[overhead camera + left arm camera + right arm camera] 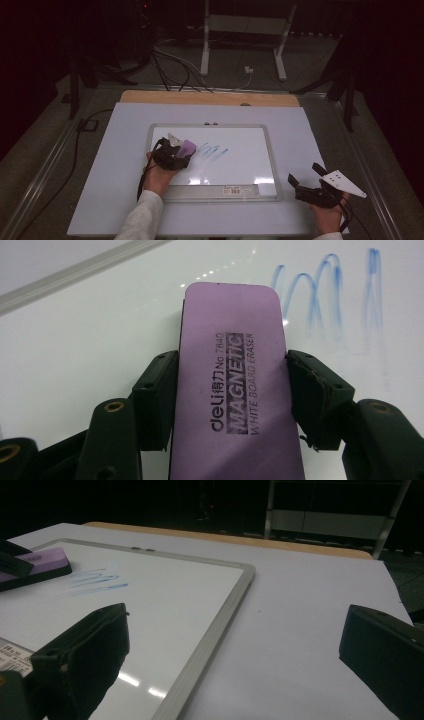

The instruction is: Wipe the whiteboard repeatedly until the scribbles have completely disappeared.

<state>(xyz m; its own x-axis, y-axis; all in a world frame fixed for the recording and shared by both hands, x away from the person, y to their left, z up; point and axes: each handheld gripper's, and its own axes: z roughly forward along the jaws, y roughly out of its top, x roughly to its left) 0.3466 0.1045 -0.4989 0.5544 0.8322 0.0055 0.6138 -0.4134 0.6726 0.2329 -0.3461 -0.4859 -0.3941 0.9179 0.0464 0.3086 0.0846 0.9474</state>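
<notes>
A framed whiteboard (270, 160) lies flat on the white table, with blue marker scribbles (212, 151) near its middle. My left gripper (176, 152) is shut on a purple magnetic whiteboard eraser (232, 380), its pads pressing both long sides. The eraser (187, 147) rests on the board's left part, just left of the blue scribbles (325, 295). My right gripper (306, 175) hovers open off the board's right front corner, nothing between its jaws. From the right gripper view the eraser (37, 565) and faint scribbles (97, 582) lie at the far left of the whiteboard (220, 625).
The table (110, 165) has a wooden strip (210, 98) along its far edge. A label (236, 190) sits on the board's front frame. Beyond the table stand a white metal frame (242, 30) and cables (170, 70) on the floor. Bare table surface (310, 610) lies right of the board.
</notes>
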